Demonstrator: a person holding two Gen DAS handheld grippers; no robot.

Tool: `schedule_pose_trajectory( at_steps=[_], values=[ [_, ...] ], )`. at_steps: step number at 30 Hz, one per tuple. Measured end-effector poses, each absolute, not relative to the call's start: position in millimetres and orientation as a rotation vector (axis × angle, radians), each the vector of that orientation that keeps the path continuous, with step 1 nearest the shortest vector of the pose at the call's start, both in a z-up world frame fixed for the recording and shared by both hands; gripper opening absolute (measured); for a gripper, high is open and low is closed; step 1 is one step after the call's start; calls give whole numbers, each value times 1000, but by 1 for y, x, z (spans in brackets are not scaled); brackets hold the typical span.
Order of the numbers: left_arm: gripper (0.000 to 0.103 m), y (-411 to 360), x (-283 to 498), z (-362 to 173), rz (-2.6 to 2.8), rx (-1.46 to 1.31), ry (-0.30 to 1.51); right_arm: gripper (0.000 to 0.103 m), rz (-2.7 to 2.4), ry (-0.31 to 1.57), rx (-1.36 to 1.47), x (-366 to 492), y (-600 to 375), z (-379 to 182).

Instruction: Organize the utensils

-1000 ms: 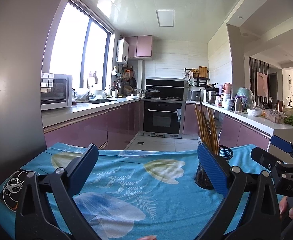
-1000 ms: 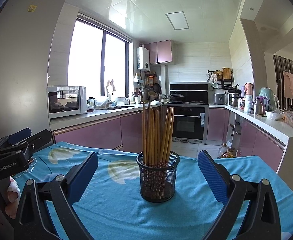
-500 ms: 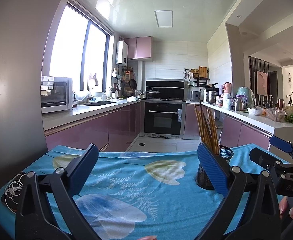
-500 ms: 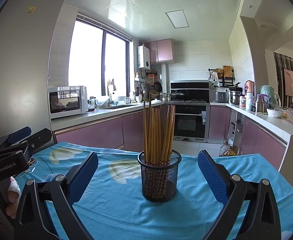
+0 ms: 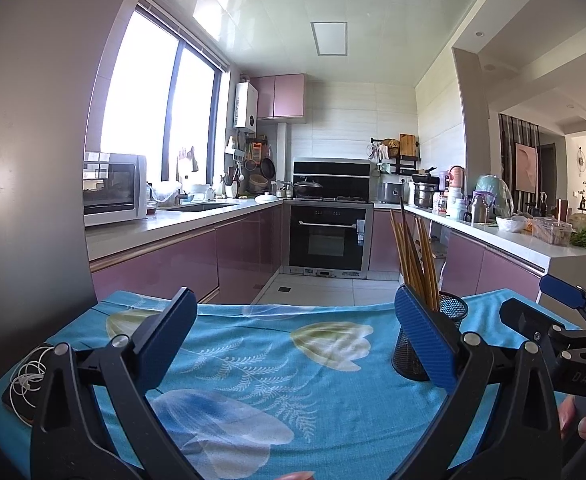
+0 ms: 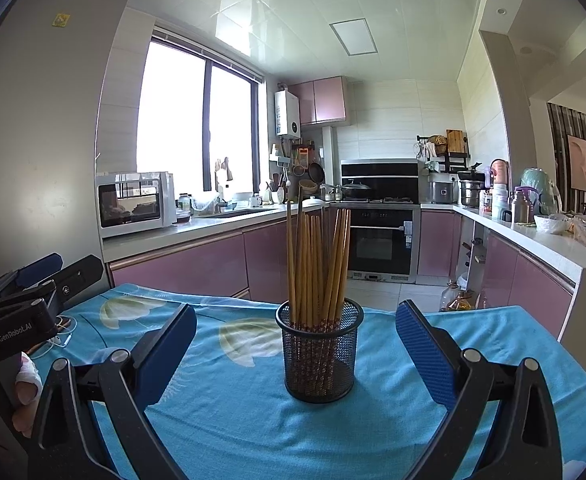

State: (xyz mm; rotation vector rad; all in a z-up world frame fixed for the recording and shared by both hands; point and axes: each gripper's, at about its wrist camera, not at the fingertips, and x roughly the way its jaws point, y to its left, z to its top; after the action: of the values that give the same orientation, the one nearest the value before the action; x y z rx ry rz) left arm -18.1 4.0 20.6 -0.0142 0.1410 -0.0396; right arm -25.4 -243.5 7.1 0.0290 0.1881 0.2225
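Observation:
A black mesh holder stands upright on the blue flowered tablecloth, with several wooden chopsticks standing in it. My right gripper is open, its blue pads wide apart on either side of the holder and short of it. My left gripper is open too, with nothing between its pads. In the left wrist view the holder sits at the right, partly behind the right pad. Each gripper shows at the edge of the other's view, held by a hand.
A phone with white earphones lies at the table's left edge. Beyond the table's far edge is a kitchen floor, with pink cabinets and counters on both sides and an oven at the back.
Both views have dipped slightly and the holder looks a little nearer in the right wrist view. Both grippers stay open.

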Motion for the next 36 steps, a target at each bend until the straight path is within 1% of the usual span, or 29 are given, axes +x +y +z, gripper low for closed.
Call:
schedule_pose_trajectory(
  at_steps=[36],
  values=[
    [97, 3, -18, 19, -40, -13, 144, 96, 218, 193, 41, -25, -244, 5]
  ],
)
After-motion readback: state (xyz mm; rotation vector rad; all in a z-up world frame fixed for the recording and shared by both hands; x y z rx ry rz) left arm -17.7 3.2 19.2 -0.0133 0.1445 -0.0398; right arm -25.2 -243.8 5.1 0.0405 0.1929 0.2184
